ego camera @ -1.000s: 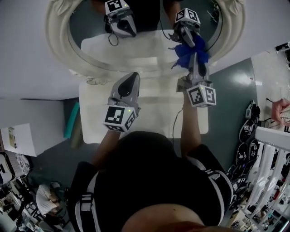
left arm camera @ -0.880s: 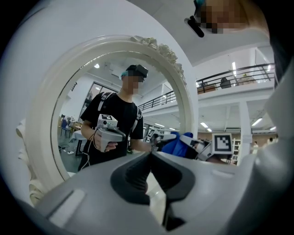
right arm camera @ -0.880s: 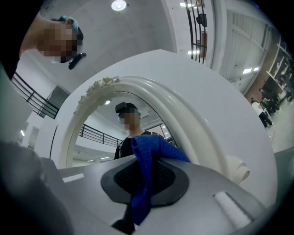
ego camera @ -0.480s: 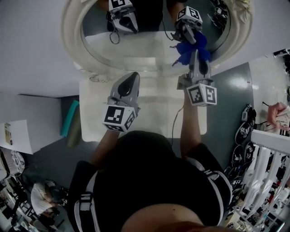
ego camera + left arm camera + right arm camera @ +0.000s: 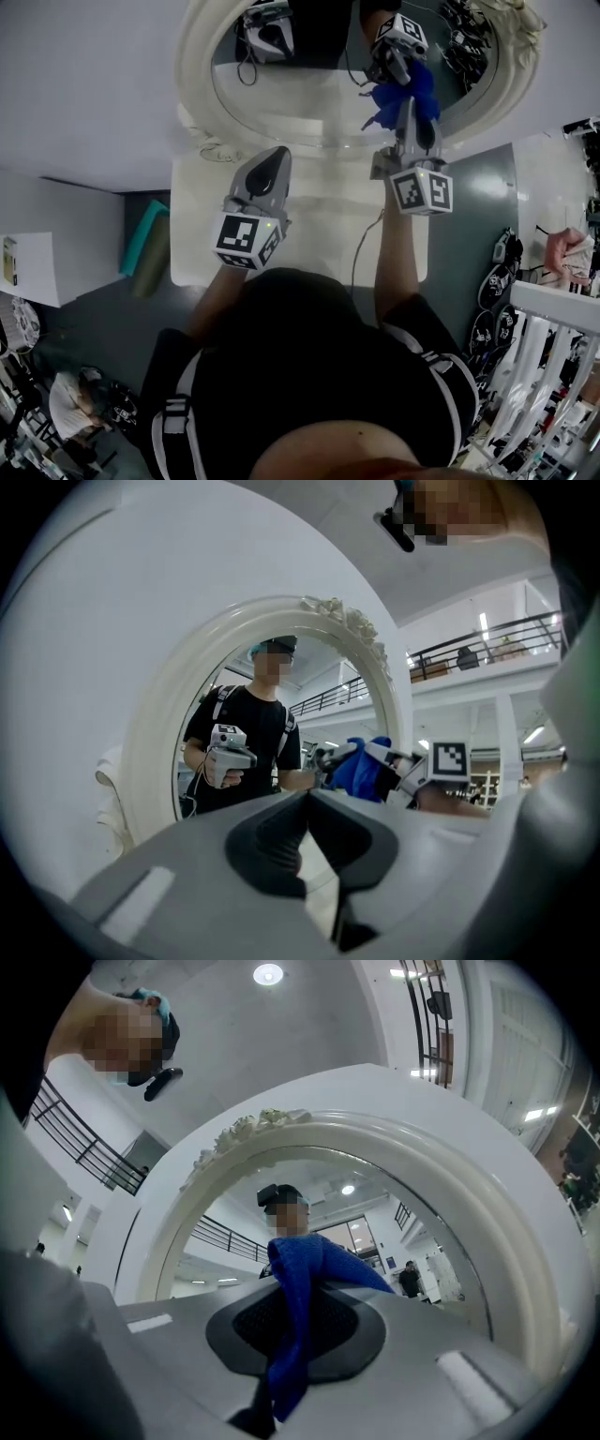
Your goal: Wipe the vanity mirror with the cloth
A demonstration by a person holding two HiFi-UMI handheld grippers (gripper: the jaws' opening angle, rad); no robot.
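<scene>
Two grippers were aimed at the vanity mirror (image 5: 309, 98). The right gripper (image 5: 409, 105) was clamped on the blue cloth (image 5: 414, 89), which was met by its reflection on the glass's lower right, dead ahead. The left gripper (image 5: 272, 161) was closed on nothing and held further back

Person wore a black short-sleeved tee (image 5: 309, 366) with white stripes on both sides. The left gripper (image 5: 274, 157) and right gripper (image 5: 410, 105) were grey plastic, each with a black-and-white marker cube (image 5: 248, 241). A thin dark cable (image 5: 361, 255) ran off the right one.
</scene>
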